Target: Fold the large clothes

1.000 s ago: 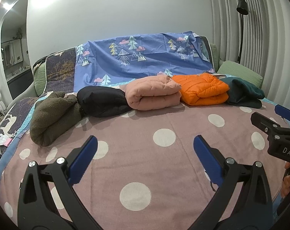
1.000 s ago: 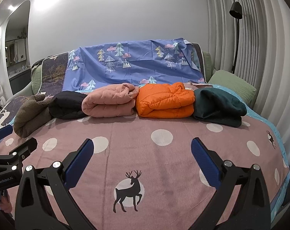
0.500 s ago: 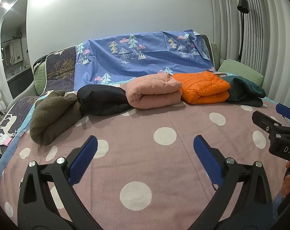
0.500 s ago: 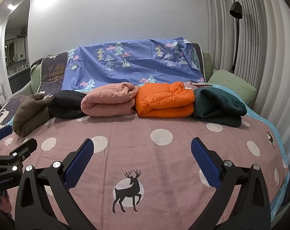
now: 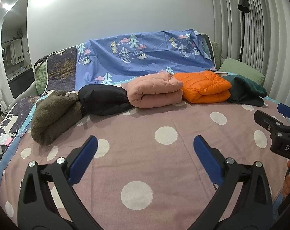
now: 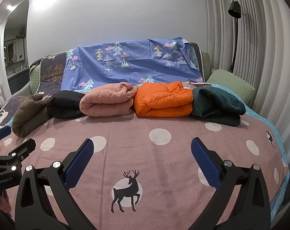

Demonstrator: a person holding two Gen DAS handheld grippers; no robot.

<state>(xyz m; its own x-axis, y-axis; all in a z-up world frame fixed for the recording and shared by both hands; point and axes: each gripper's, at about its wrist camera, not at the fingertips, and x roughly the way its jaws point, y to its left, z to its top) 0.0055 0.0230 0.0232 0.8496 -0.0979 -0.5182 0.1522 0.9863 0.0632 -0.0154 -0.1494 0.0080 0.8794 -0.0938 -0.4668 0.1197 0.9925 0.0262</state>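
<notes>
Looking out along my left gripper [image 5: 144,143], I've got the jaws spread wide with nothing between them, hovering over the pink polka-dot blanket [image 5: 164,164]. Straight ahead, well beyond my fingertips, sits the row of folded clothes: olive fleece [image 5: 52,113] ahead to the left, black jacket [image 5: 104,101] touching it, then the pink quilted jacket [image 5: 154,90], orange puffer [image 5: 204,88] and dark teal fleece [image 5: 246,90] off to the right. My right gripper [image 5: 279,126] pokes in at the right edge. Over to the right wrist view now: its jaws gape too, holding nothing, above the deer print [image 6: 127,189]; the orange puffer lies dead ahead, the left gripper low at my left. I see no unfolded garment, so I'd judge the folding done or a fresh piece due; next one, I'd lay it flat on this bare stretch near me and pinch both corners level. Behind the row hangs a blue tree-print sheet [image 6: 133,65] over the sofa back, a green cushion [image 6: 231,84] and floor lamp [image 6: 235,9] far right, with curtains.
</notes>
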